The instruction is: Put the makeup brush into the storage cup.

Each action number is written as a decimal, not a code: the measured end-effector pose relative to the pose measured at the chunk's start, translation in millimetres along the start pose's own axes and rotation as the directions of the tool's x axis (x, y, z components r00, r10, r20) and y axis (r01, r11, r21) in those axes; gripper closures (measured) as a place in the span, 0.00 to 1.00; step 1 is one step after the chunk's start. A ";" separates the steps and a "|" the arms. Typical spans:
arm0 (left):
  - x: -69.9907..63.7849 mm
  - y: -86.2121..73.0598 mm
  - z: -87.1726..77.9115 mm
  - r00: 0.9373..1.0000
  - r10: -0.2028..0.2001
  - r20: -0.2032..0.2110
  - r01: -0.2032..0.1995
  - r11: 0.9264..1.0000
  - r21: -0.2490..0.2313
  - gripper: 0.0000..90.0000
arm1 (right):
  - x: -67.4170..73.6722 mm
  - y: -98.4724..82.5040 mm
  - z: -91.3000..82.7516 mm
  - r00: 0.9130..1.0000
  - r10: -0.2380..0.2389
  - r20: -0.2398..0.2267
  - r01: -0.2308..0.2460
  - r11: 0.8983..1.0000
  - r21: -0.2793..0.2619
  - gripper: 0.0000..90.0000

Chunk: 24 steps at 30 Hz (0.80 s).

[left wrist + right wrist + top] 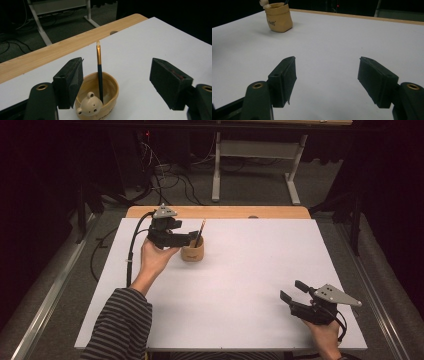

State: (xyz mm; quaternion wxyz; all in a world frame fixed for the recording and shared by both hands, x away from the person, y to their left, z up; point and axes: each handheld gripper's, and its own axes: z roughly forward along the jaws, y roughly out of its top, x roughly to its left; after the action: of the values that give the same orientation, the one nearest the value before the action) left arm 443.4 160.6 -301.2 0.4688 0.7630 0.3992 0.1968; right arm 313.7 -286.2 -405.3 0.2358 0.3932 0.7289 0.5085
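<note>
Pencil [100, 72] already upright in cup [110, 87], at 11 o'clock on worktop [240, 285]. Left tool [116, 77] wide open around it, gripping nothing. Right tool [327, 82] open, empty, at 4 o'clock. Left to do: withdrawing.

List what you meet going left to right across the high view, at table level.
Striped sleeve → left claw → bear cup holding a brush → bare white table → right claw.
</note>
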 end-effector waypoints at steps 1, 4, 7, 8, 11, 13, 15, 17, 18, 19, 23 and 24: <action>0.9 -0.7 -1.0 1.000 0.004 -0.003 -0.004 1.000 0.004 0.31 | -0.1 0.0 0.0 1.000 0.002 0.001 -0.002 1.000 0.000 0.37; 2.9 -2.7 -3.6 1.000 -0.003 0.005 0.003 1.000 0.008 0.31 | 0.0 -0.1 -0.5 1.000 0.001 0.001 -0.001 1.000 -0.001 0.37; 3.0 -4.3 -6.7 1.000 -0.003 0.011 0.003 1.000 0.004 0.31 | -0.1 -0.1 -0.4 1.000 0.002 0.002 -0.002 1.000 -0.001 0.37; 2.7 -4.6 -7.3 1.000 -0.005 0.011 0.005 1.000 0.003 0.31 | -0.1 -0.2 -0.3 1.000 0.004 0.003 -0.004 1.000 0.001 0.37; 3.6 -5.7 -10.1 1.000 -0.004 0.011 0.004 1.000 0.001 0.30 | -0.3 0.0 -0.3 1.000 0.003 0.004 -0.003 1.000 0.000 0.37; 3.9 -6.6 -11.5 1.000 -0.003 0.007 0.004 1.000 -0.001 0.30 | -0.6 -0.1 -0.5 1.000 0.001 0.003 -0.001 1.000 -0.001 0.37; 3.9 -6.9 -12.8 1.000 -0.007 0.007 0.007 1.000 0.001 0.30 | -0.5 0.1 -1.0 1.000 0.001 0.004 -0.001 1.000 -0.003 0.37; 3.4 -6.8 -14.4 1.000 -0.005 0.007 0.005 1.000 -0.002 0.30 | -0.5 0.2 -1.2 1.000 -0.001 0.005 0.001 1.000 -0.005 0.37; 3.0 -6.5 -15.3 1.000 -0.004 0.008 0.004 1.000 -0.003 0.30 | -0.6 0.2 -1.3 1.000 -0.001 0.005 0.001 1.000 -0.005 0.37; 2.6 -6.4 -16.3 1.000 -0.001 0.008 0.001 1.000 -0.004 0.30 | -0.7 0.1 -1.3 1.000 0.000 0.006 0.000 1.000 -0.005 0.37; 1.4 -6.7 -20.2 1.000 -0.003 0.009 0.003 1.000 -0.010 0.30 | -1.5 0.2 -1.1 1.000 -0.001 0.007 0.001 1.000 -0.005 0.37; 1.5 -6.9 -21.0 1.000 -0.003 0.007 0.003 1.000 -0.008 0.29 | -1.6 0.2 -1.0 1.000 -0.003 0.006 0.003 1.000 -0.005 0.37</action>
State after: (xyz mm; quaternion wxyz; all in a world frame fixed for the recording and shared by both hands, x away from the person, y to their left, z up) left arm 427.2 175.1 -297.2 0.4734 0.7613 0.3979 0.1949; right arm 313.9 -288.0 -404.8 0.2397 0.3930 0.7275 0.5088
